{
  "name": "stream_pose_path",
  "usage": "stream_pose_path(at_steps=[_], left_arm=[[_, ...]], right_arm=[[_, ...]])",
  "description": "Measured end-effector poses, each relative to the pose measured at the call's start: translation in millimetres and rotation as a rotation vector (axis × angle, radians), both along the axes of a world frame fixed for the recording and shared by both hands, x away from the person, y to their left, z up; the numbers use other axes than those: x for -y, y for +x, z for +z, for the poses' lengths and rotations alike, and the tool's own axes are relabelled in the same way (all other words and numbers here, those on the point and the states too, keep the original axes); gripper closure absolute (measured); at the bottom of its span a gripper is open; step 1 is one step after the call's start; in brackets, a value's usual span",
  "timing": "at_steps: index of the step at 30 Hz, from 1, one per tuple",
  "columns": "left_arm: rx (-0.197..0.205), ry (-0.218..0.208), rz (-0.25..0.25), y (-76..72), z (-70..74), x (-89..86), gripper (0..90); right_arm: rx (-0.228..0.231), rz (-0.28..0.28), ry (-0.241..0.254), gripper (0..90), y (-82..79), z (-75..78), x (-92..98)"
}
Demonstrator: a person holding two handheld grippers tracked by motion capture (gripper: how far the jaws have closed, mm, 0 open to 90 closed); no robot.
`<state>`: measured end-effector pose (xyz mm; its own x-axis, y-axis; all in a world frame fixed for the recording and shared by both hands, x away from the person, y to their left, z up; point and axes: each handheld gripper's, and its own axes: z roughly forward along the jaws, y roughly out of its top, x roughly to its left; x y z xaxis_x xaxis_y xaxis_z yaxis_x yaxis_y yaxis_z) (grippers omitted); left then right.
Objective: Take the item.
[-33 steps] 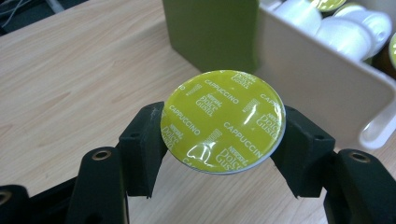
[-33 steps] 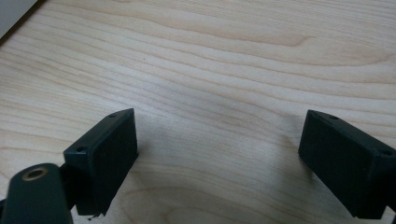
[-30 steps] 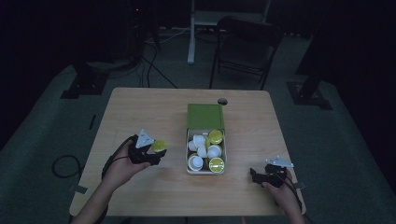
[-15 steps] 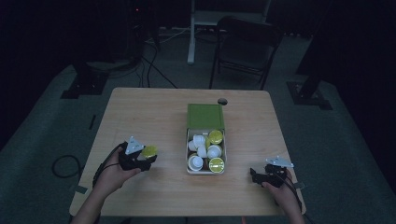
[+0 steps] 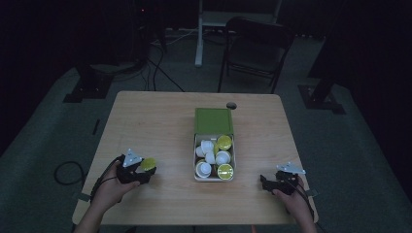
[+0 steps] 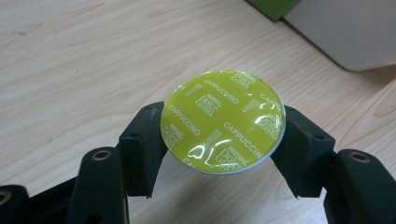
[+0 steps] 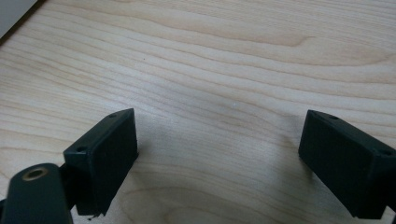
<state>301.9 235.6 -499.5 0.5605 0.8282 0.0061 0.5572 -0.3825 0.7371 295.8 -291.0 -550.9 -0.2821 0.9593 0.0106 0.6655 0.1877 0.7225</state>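
Left gripper (image 6: 219,140) has its jaws clamped on either side of a coffee capsule (image 6: 223,120), lime-green foil lid facing up at the camera, "Cappuccino" printed all over it. In the high view that capsule (image 5: 147,164) sits at the lower left of the frame, just above the counter (image 5: 160,121) and well clear of the box. To finish this well, I'd say lower it flat so the base meets the wood first, then ease the jaws apart evenly; the round body could roll or tip if one side lets go early.

Right gripper (image 7: 219,154) rests with its jaws spread wide over bare wood, nothing between them, at the lower right in the high view (image 5: 265,182).

Centre frame, the open capsule box (image 5: 214,145), green lid flipped back, white and green capsules inside. Nothing stands between the held capsule and the wood below it.
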Motion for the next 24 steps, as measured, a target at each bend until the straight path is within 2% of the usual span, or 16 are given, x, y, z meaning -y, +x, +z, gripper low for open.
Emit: stream_pose_path(at_steps=[9, 19, 24], left_arm=[[-0.022, -0.006, 0.031, -8.2, -10.4, -14.4, 39.2], [-0.032, -0.012, 0.094, -14.9, -13.6, -35.3, 39.2], [-0.035, -0.014, 0.107, -17.5, -15.0, -41.9, 39.2]], right_arm=[[0.0, 0.0, 0.0, 11.2, 0.0, 0.0, 0.0], [0.0, 0.0, 0.0, 11.3, 0.0, 0.0, 0.0], [-0.001, -0.001, 0.0, 11.2, 0.0, 0.0, -0.1]])
